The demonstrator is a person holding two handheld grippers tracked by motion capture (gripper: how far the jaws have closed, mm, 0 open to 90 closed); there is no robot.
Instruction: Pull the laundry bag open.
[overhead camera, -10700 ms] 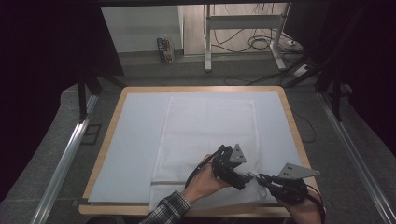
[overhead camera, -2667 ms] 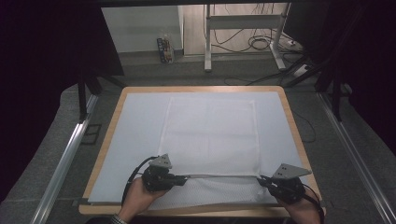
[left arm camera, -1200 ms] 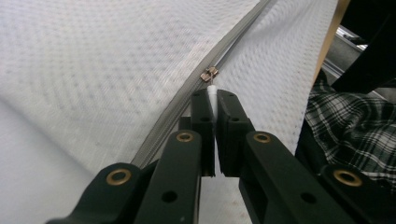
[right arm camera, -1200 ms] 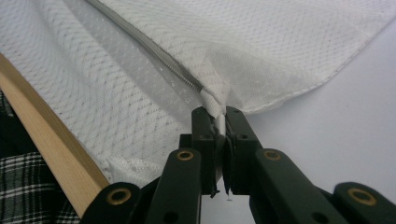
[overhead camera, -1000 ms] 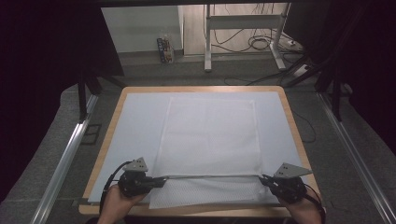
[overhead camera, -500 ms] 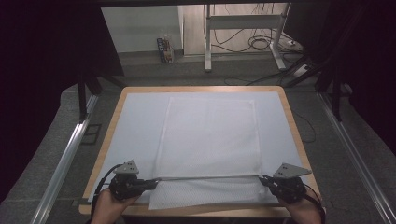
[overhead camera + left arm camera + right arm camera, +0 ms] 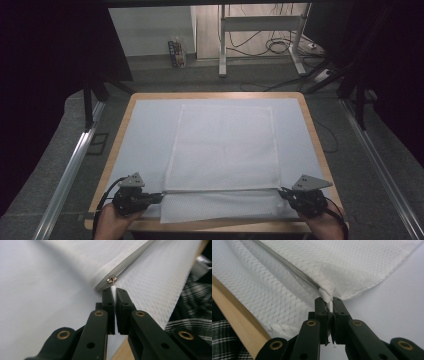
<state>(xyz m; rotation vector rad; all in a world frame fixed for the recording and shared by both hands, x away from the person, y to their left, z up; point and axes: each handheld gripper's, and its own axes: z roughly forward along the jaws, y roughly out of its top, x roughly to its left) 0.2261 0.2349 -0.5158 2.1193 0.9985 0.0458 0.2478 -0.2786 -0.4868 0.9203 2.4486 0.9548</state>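
A white mesh zip bag (image 7: 222, 150) lies flat on the table, its zipper (image 7: 220, 190) running across near the front edge. My left gripper (image 7: 159, 196) sits at the zipper's left end, shut on the white pull tab (image 7: 113, 290) that hangs from the metal slider (image 7: 111, 279). My right gripper (image 7: 282, 193) is at the zipper's right end, shut on the bag's corner fabric (image 7: 325, 295) where the zipper teeth (image 7: 297, 277) stop. The zipper is stretched straight between the two grippers. A strip of mesh (image 7: 220, 206) lies in front of it.
A pale sheet covers the wooden table (image 7: 310, 117); its front edge (image 7: 234, 322) lies close behind both grippers. A checked sleeve (image 7: 192, 305) sits beside the left gripper. Metal rails (image 7: 70, 170) flank the table, with a desk frame (image 7: 260, 30) and cables on the floor behind.
My left gripper has slid left along the zipper line with the pull tab in it. The right gripper has stayed put at the right end.
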